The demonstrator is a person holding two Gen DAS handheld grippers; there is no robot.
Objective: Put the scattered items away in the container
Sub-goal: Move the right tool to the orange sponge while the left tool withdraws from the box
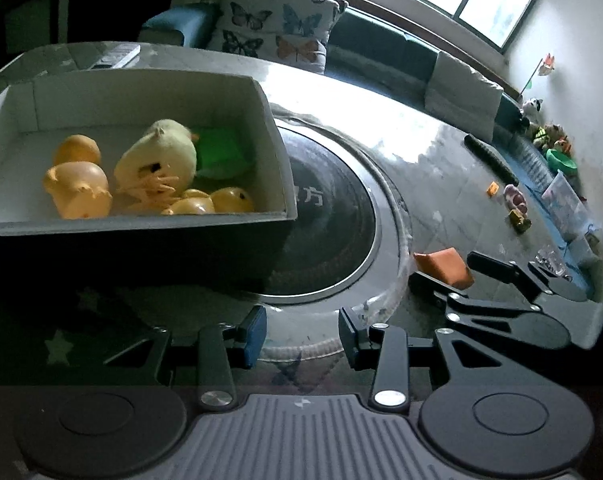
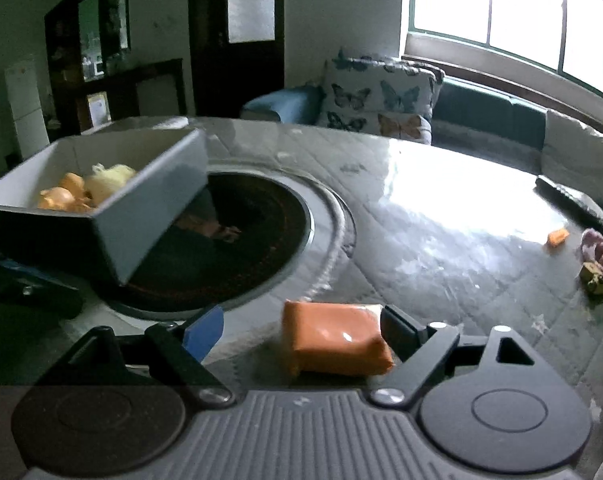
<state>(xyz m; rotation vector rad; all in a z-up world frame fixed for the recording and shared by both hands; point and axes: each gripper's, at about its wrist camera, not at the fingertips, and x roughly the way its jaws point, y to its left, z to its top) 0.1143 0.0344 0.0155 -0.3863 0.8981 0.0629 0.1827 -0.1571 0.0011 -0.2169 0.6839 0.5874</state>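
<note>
A box (image 1: 279, 148), white inside and dark outside, stands at the left of the table and holds several yellow-orange toy chicks (image 1: 79, 194), a pale plush chick (image 1: 157, 152) and a green item (image 1: 219, 152). My left gripper (image 1: 301, 338) hangs open just in front of it, with nothing between its fingers. An orange soft packet (image 2: 333, 340) lies on the table between the fingers of my right gripper (image 2: 301, 326). That gripper is open: the packet lies close against the right finger and a gap separates it from the left finger. The box (image 2: 161, 200) also shows in the right wrist view.
A round black hob (image 1: 333, 220) is set into the table beside the box. At the far right lie a black remote (image 2: 569, 200), a small orange piece (image 2: 557, 236), a pink item (image 2: 599, 252) and a small yellowish toy (image 2: 595, 278). A sofa with a butterfly cushion (image 2: 381, 100) stands behind.
</note>
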